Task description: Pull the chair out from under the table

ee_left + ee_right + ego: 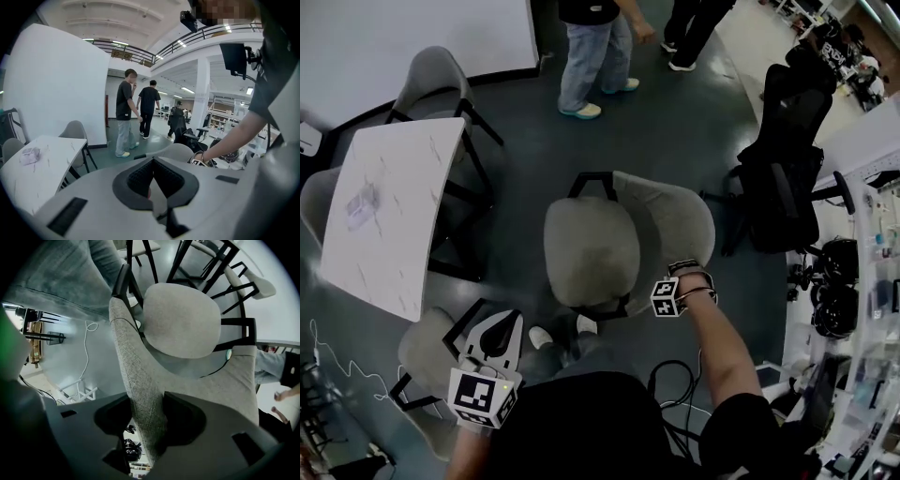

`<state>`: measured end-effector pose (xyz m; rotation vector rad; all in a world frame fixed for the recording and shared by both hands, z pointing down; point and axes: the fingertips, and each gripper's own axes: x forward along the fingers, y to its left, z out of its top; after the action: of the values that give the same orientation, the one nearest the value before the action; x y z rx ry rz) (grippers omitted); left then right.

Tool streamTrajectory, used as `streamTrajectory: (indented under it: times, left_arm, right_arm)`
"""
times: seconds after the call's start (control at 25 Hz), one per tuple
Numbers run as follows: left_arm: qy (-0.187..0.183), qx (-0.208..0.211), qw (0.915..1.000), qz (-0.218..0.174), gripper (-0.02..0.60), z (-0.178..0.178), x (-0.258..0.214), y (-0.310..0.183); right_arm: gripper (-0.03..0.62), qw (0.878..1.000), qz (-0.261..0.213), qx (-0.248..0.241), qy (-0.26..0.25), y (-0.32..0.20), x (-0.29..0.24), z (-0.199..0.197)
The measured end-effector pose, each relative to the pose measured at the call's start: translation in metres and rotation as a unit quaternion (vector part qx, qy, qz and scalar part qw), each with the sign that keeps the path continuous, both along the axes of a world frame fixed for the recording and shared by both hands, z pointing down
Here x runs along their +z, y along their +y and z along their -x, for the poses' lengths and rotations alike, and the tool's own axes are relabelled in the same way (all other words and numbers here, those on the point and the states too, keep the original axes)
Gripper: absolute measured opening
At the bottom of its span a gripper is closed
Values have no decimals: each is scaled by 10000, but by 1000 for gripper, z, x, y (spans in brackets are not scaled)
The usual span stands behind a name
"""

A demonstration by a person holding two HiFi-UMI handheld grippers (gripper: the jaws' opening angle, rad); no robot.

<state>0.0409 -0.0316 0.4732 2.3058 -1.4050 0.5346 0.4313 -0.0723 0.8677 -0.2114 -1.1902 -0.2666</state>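
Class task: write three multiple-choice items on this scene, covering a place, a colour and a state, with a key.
1. Where is the chair relative to the table? A under it B on open floor, apart from it C on top of it
2. The table top is: A white B black C red
3. The right gripper is: A open in air B shut on the chair C holding a cable
Key: 1 B, floor shows between them. 2 A, pale marbled top. 3 B, the chair back fills its jaws.
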Motion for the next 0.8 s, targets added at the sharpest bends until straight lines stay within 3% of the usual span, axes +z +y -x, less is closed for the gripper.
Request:
streamTrajectory:
  times: [0.4, 0.8]
  left_arm:
    - [-43, 247, 9997, 10, 6, -21, -2, -6]
    - [-7, 212, 9998, 18, 6, -12, 1, -4]
  right_arm:
    - [195, 9999, -3, 168, 33, 8, -1, -32]
    - [195, 9999, -40, 109, 126, 9, 1, -30]
